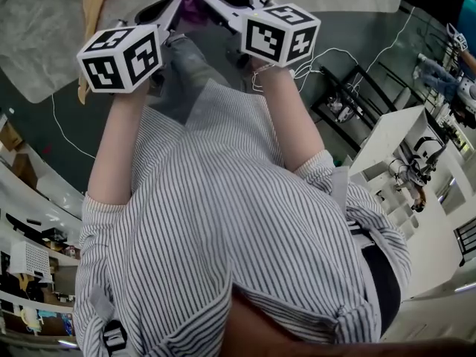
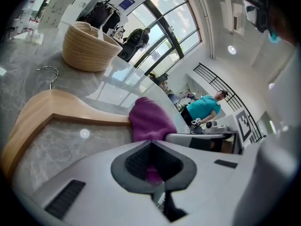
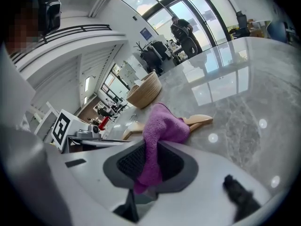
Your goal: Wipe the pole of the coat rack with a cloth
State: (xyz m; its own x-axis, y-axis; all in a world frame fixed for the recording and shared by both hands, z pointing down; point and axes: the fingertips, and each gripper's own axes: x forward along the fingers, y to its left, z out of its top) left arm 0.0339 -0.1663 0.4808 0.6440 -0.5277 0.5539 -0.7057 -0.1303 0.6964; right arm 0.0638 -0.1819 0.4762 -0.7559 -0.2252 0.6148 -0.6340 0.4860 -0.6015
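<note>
Grey worktop (image 3: 244, 107), hanger (image 2: 56, 107) on it. Your left gripper (image 2: 153, 166) and right gripper (image 3: 148, 168): jaws of both pinch purple cloth (image 3: 162, 126), close by hanger. No pole in sight. Step looks like getting cloth ready. Next: find pole, bring cloth there.

Both arms are held stretched forward, the left forearm (image 1: 117, 147) and the right forearm (image 1: 288, 121) side by side. The left claw (image 2: 151, 169) and the right claw (image 3: 149, 166) are angled together, each clamped on the purple cloth (image 3: 162, 126).
</note>
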